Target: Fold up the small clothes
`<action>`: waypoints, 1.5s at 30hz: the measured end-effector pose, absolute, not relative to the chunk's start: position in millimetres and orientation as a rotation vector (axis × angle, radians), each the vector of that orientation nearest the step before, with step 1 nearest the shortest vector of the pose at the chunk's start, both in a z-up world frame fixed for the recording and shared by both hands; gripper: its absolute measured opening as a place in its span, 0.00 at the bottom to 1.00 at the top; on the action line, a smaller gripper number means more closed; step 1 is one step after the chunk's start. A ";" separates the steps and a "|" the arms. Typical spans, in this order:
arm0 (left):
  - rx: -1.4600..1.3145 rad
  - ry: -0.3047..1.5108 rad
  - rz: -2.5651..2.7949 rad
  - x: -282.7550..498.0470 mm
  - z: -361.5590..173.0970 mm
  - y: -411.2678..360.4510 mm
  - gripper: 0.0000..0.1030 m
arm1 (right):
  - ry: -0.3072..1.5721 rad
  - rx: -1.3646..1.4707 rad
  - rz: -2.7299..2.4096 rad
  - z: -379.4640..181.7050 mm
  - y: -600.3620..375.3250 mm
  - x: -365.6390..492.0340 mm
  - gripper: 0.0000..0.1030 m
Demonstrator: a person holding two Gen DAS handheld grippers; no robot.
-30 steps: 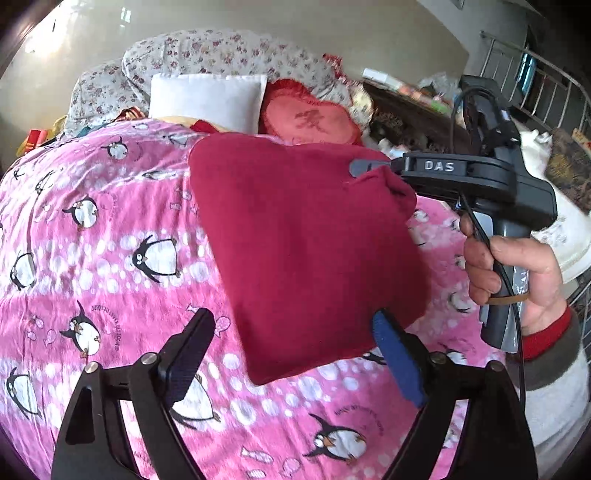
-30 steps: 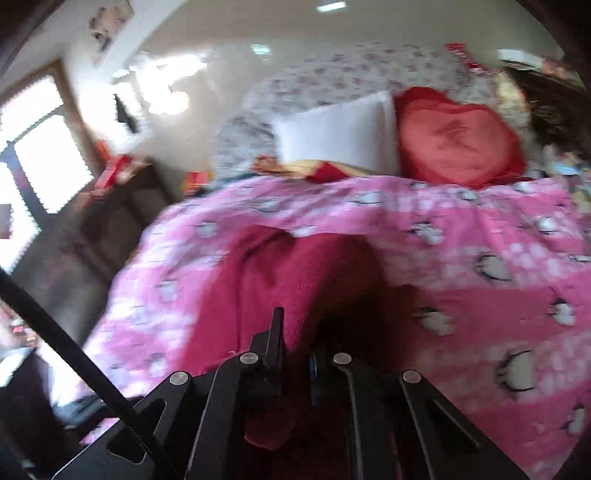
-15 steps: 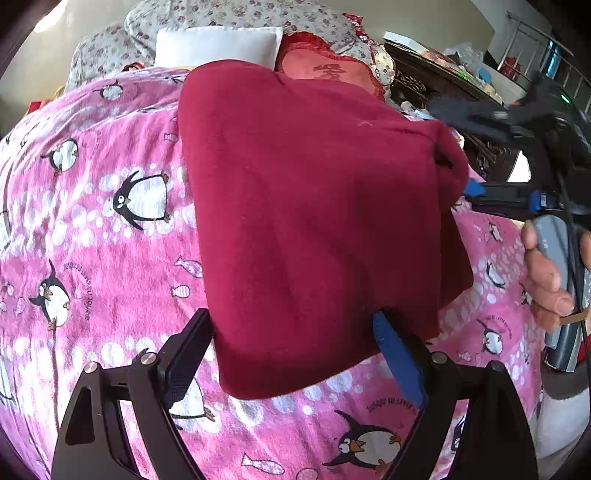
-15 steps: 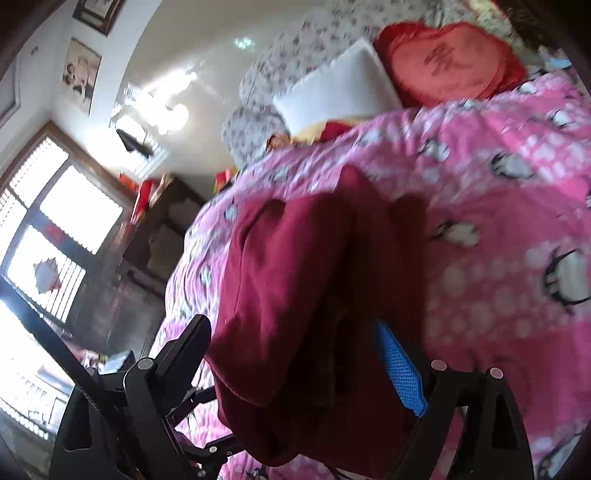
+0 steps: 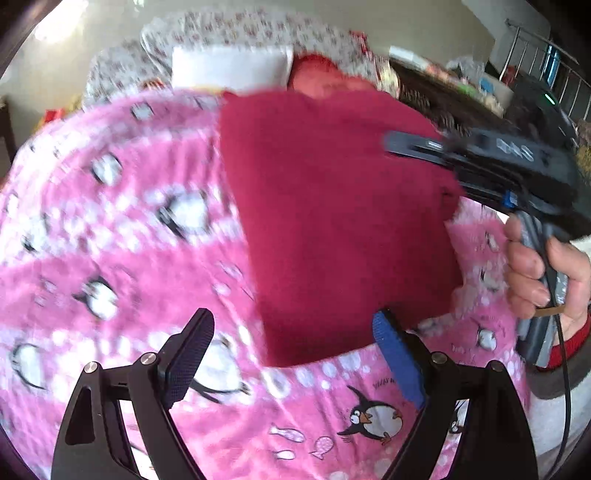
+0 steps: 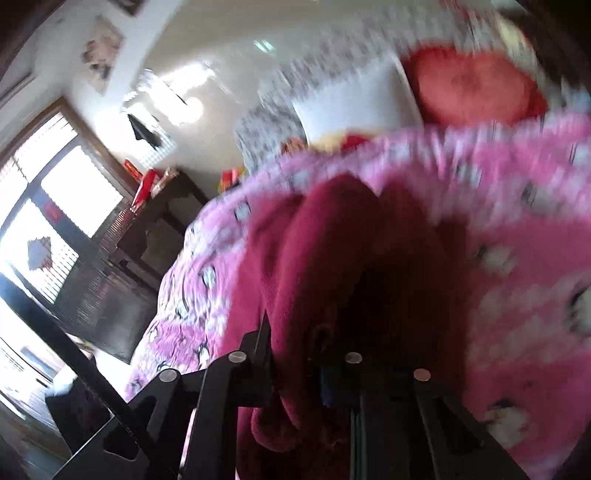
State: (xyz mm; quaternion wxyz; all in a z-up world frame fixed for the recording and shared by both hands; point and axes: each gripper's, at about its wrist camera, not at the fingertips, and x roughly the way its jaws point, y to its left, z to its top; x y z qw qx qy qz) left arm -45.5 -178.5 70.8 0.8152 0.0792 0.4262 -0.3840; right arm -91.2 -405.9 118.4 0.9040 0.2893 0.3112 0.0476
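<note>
A dark red folded garment (image 5: 340, 221) hangs over the pink penguin bedspread (image 5: 110, 229). In the left wrist view my left gripper (image 5: 291, 358) is open and empty just below the garment's lower edge. My right gripper (image 5: 443, 173) comes in from the right and pinches the garment's right edge. In the right wrist view the right gripper (image 6: 295, 354) has its jaws close together on the red cloth (image 6: 317, 266), which bunches up in front of the camera. Both views are blurred by motion.
A white pillow (image 5: 229, 66), a red heart cushion (image 5: 325, 74) and a floral pillow (image 5: 240, 27) lie at the bed's head. A dark cluttered table (image 5: 454, 96) and a metal rail (image 5: 554, 62) stand to the right. A dark cabinet (image 6: 147, 236) and window (image 6: 48, 214) are left.
The right gripper opened half a second ago and has closed again on the garment. The garment has shifted right and farther from the left gripper, which stays open.
</note>
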 end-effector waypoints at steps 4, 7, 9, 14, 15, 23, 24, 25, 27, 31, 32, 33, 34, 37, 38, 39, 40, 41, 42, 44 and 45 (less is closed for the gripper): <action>0.118 0.890 -0.814 -36.1 86.0 -181.4 0.85 | 0.620 0.484 -0.012 143.1 -416.5 -104.8 0.18; 0.167 0.933 -0.787 -30.5 66.7 -202.6 0.85 | 0.711 0.453 -0.108 111.2 -425.4 -87.4 0.18; 0.201 0.973 -0.765 -27.2 48.3 -216.0 0.85 | 0.725 0.520 -0.118 84.6 -436.0 -79.7 0.29; 0.243 0.953 -0.757 -29.2 53.4 -212.6 0.85 | 0.617 0.614 -0.116 114.6 -458.5 -110.0 0.76; 0.251 0.908 -0.746 -30.2 63.4 -211.1 0.85 | 0.585 0.594 -0.106 127.4 -456.9 -116.0 0.71; 0.180 0.830 -0.655 7.6 91.9 -231.8 0.85 | 0.651 0.435 -0.024 143.0 -406.5 -77.0 0.32; 0.185 0.842 -0.637 14.3 87.5 -237.5 0.85 | 0.689 0.416 -0.059 133.2 -406.0 -69.3 0.32; 0.198 0.859 -0.621 21.2 80.7 -244.7 0.85 | 0.727 0.386 -0.112 121.4 -407.3 -62.5 0.31; 0.220 0.886 -0.634 28.0 66.6 -256.2 0.91 | 0.767 0.337 -0.162 95.1 -414.1 -53.4 0.28; 0.231 0.854 -0.610 30.6 58.6 -262.9 1.00 | 0.708 0.389 -0.100 76.0 -435.7 -58.0 0.28; 0.231 0.858 -0.614 29.4 60.2 -262.2 1.00 | 0.712 0.408 -0.088 77.8 -439.2 -60.3 0.28; 0.227 0.864 -0.609 28.7 62.8 -259.5 1.00 | 0.715 0.422 -0.088 83.2 -439.7 -65.0 0.28; 0.221 0.865 -0.607 28.5 64.8 -257.4 1.00 | 0.712 0.422 -0.093 91.0 -437.3 -71.4 0.28; 0.202 0.847 -0.609 17.8 77.4 -242.0 1.00 | 0.703 0.367 -0.090 114.3 -417.6 -93.2 0.28; 0.198 0.839 -0.612 13.6 79.5 -238.0 1.00 | 0.709 0.333 -0.089 119.3 -408.7 -99.4 0.28; 0.197 0.828 -0.619 8.0 81.0 -234.6 1.00 | 0.710 0.300 -0.090 123.8 -399.9 -107.6 0.28; 0.204 0.825 -0.622 3.3 80.1 -232.8 1.00 | 0.711 0.281 -0.088 126.7 -391.8 -117.0 0.28; 0.211 0.827 -0.621 -0.6 78.1 -231.9 1.00 | 0.715 0.277 -0.087 126.9 -388.4 -121.7 0.28; 0.210 0.829 -0.622 -4.3 75.6 -231.0 1.00 | 0.727 0.270 -0.089 125.3 -384.2 -127.7 0.28; 0.200 0.822 -0.618 -11.0 67.6 -231.5 1.00 | 0.742 0.226 -0.114 117.4 -379.2 -132.9 0.28; 0.202 0.827 -0.617 -11.8 63.8 -232.9 1.00 | 0.764 0.194 -0.145 109.0 -378.6 -131.0 0.28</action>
